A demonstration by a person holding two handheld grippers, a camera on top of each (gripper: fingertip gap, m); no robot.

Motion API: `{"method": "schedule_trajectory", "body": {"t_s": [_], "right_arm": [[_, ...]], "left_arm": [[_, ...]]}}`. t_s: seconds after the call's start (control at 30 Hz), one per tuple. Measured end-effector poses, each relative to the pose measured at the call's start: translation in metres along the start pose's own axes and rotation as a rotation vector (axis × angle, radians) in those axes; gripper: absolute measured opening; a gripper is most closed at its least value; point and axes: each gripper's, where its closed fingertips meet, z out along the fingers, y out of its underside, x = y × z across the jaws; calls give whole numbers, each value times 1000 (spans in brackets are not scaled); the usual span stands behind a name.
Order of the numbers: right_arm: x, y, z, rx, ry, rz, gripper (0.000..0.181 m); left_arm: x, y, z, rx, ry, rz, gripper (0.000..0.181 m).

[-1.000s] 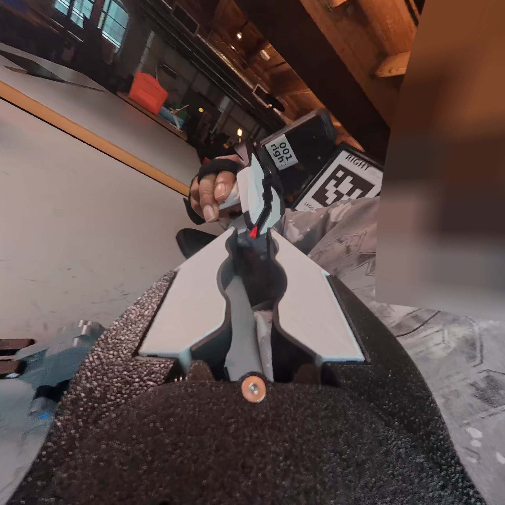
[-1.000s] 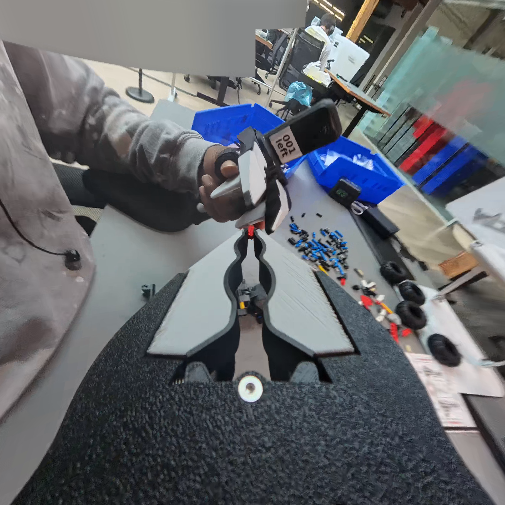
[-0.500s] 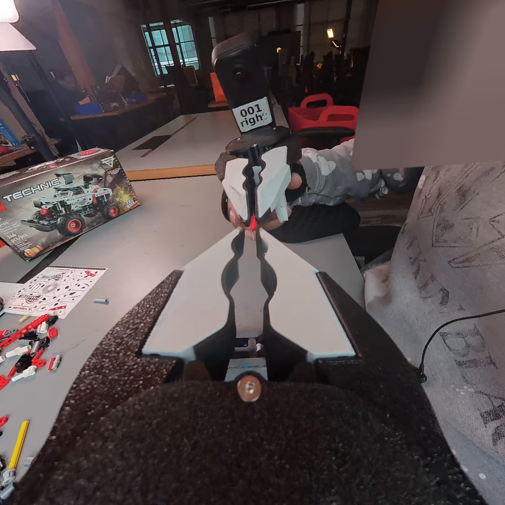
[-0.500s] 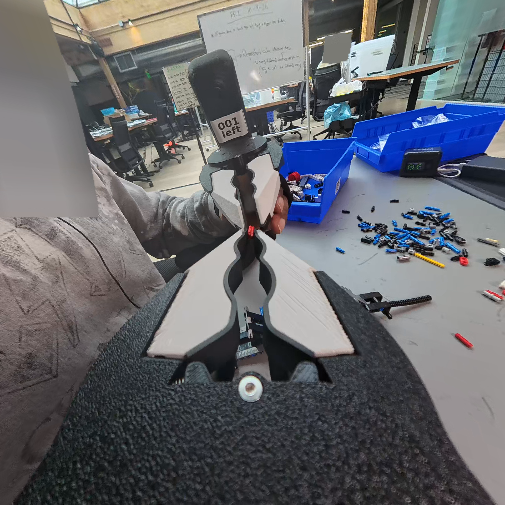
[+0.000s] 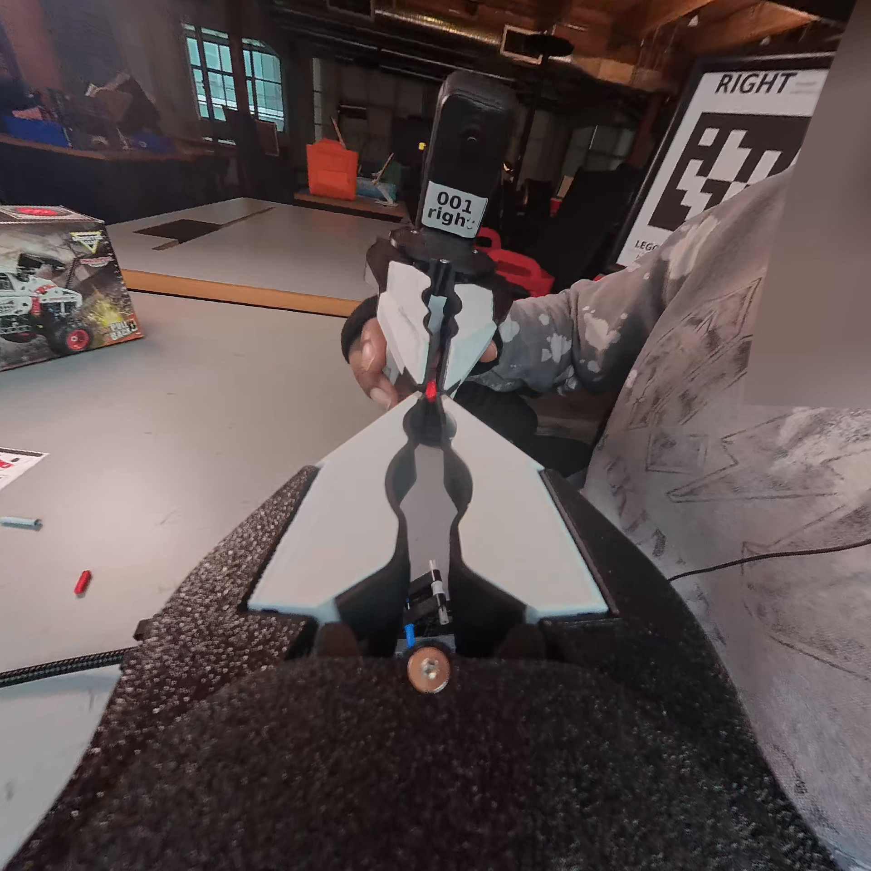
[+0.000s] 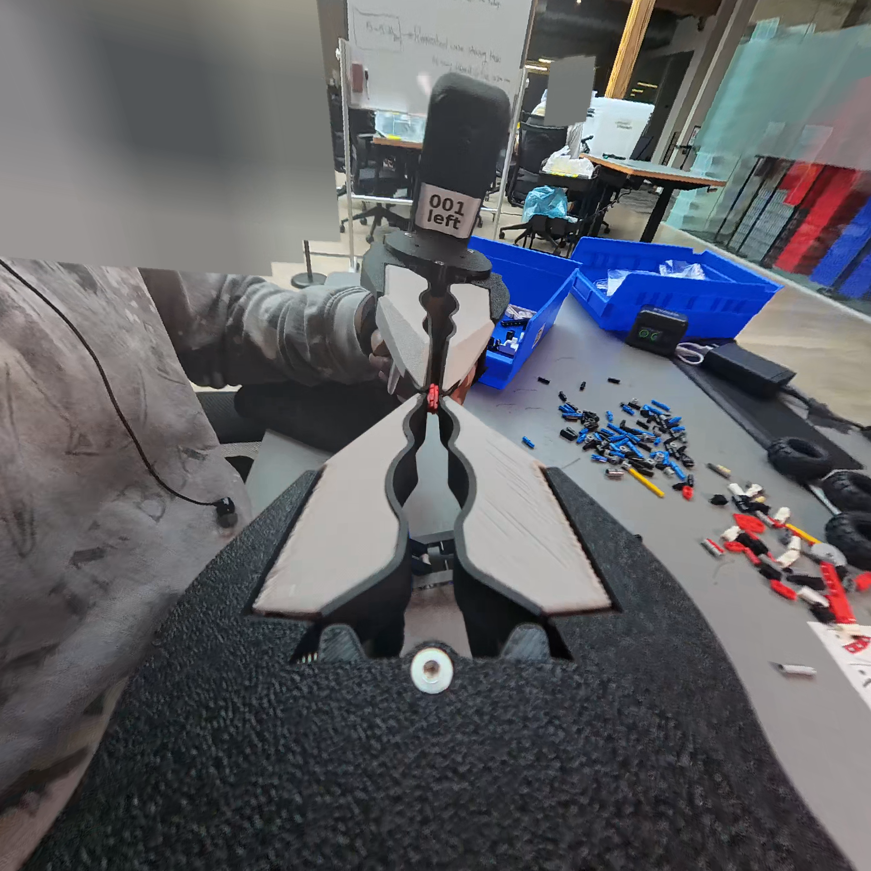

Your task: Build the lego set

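Observation:
My two grippers face each other tip to tip above the grey table (image 5: pixel 165 424). A small red Lego piece (image 5: pixel 430 390) sits where the tips meet, also in the right wrist view (image 6: pixel 432 395). My left gripper (image 5: pixel 431 404) is shut on it from one end. My right gripper (image 6: pixel 431 408) is shut on it from the other. Each shows in the other's view, the right (image 5: pixel 433 363) and the left (image 6: pixel 436 363), held by a hand. A black Lego assembly (image 5: pixel 426 598) with a blue pin lies on the table under my left gripper.
A Lego box (image 5: pixel 56 283), a sticker sheet (image 5: pixel 14 466) and a loose red pin (image 5: pixel 82 582) lie left. Two blue bins (image 6: pixel 669 292), a pile of blue and black pins (image 6: pixel 627 443), black tyres (image 6: pixel 801 457) and red, white and black pieces (image 6: pixel 792 556) lie right. Less than 4 cm separates the two grippers' tips. The loose red pin (image 5: pixel 82 582) is about equally far from each gripper, around 25 centimetres.
Both grippers have swung from a tilted pose to level, staying tip to tip with the red piece between them. The table and its parts have come into view.

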Motion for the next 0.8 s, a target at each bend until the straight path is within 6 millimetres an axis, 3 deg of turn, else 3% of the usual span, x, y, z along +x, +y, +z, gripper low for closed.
{"method": "schedule_trajectory", "body": {"t_s": [0.47, 0.8], "right_arm": [[-5, -22, -1, 28, 96, -312, 4], [-6, -23, 0, -7, 89, -348, 5]], "left_arm": [[9, -18, -2, 176, 197, -282, 3], [11, -20, -2, 185, 207, -273, 3]]}}
